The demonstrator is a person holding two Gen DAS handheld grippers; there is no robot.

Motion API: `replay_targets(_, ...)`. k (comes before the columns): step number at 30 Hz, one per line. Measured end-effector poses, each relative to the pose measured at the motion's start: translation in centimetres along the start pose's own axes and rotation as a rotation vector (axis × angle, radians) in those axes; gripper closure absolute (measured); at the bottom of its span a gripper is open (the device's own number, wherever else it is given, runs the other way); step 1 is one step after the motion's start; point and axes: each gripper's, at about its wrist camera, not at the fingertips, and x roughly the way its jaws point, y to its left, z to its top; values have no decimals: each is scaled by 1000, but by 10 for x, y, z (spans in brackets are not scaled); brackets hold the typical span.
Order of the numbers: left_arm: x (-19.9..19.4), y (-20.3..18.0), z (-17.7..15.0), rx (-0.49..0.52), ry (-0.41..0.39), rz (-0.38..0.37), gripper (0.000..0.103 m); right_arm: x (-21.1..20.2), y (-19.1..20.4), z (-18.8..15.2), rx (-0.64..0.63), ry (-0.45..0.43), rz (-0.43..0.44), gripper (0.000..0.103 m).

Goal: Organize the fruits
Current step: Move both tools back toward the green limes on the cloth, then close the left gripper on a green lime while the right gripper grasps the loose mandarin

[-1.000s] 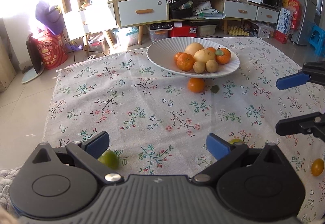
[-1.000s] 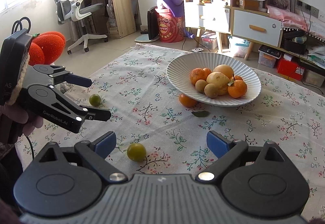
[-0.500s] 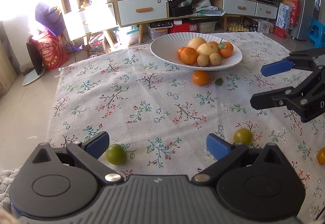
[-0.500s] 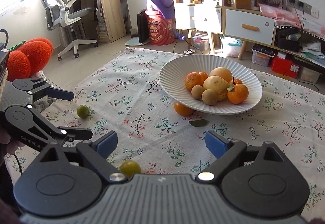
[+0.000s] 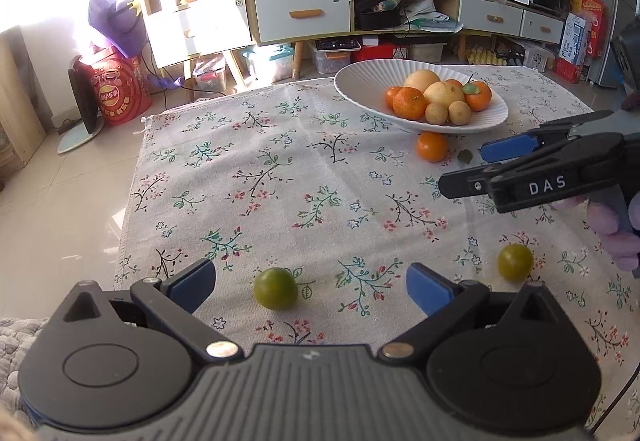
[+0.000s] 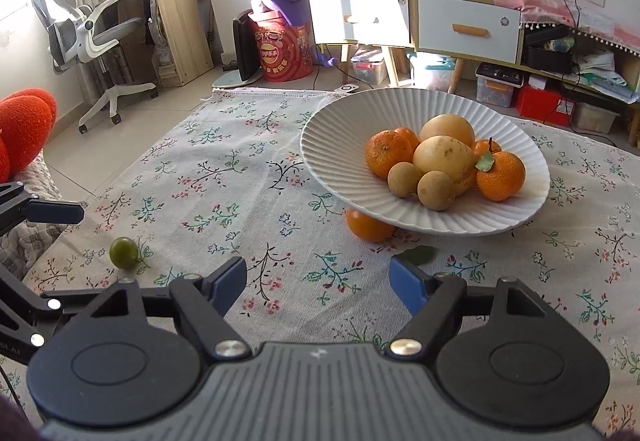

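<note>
A white ribbed plate (image 5: 360, 91) (image 6: 332, 145) holds several oranges, two pale pears and two small brown fruits. A loose orange (image 5: 431, 146) (image 6: 366, 227) lies on the cloth at the plate's near edge. Two green fruits lie on the cloth: one (image 5: 275, 287) (image 6: 123, 252) just ahead of my open, empty left gripper (image 5: 310, 287), the other (image 5: 515, 262) to its right. My right gripper (image 6: 318, 287) is open and empty, facing the plate; in the left wrist view it (image 5: 464, 169) hovers above the cloth.
A floral tablecloth (image 5: 280, 177) covers the low table. A green leaf (image 6: 416, 255) lies near the loose orange. Cabinets, a fan, an office chair (image 6: 88, 33) and clutter stand behind on the floor. A red cushion (image 6: 24, 129) sits at left.
Both grippers have shifted. The left one has drawn back so the green fruit now lies between its fingers' line. The right one has swung toward the plate, and the second green fruit left its view.
</note>
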Motion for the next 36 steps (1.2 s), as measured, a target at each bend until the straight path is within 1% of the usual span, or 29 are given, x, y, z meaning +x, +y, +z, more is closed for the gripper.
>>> replay_targets(5, 5, 6, -1, -30, 18, -6, 27, 13, -2, 5, 55, -8, -66, 37)
replay_targets(7, 7, 7, -2, -28, 26, -12, 28, 19, -1, 7, 62, -4, -95, 38)
replay_targets(10, 9, 8, -5, -28, 29, -15, 28, 29, 0, 9, 66, 8, -130, 42)
replay_targets(15, 14, 8, -8, -30, 30, -14, 30, 39, 2, 8, 56, 19, -152, 47)
replay_targets(21, 18, 10, -12, -31, 30, -19, 31, 48, 1, 11, 54, 6, -178, 48)
replay_targets(26, 21, 9, -15, -27, 33, -25, 32, 51, -1, 13, 85, -6, -183, 49)
replay_targets(28, 22, 9, -16, -25, 35, -23, 32, 51, -2, 13, 88, -14, -192, 52)
replay_targets(35, 22, 10, -18, -24, 41, -24, 34, 50, -5, 12, 105, -29, -223, 70)
replay_targets(36, 22, 10, -18, -24, 41, -24, 35, 50, -5, 11, 104, -30, -222, 71)
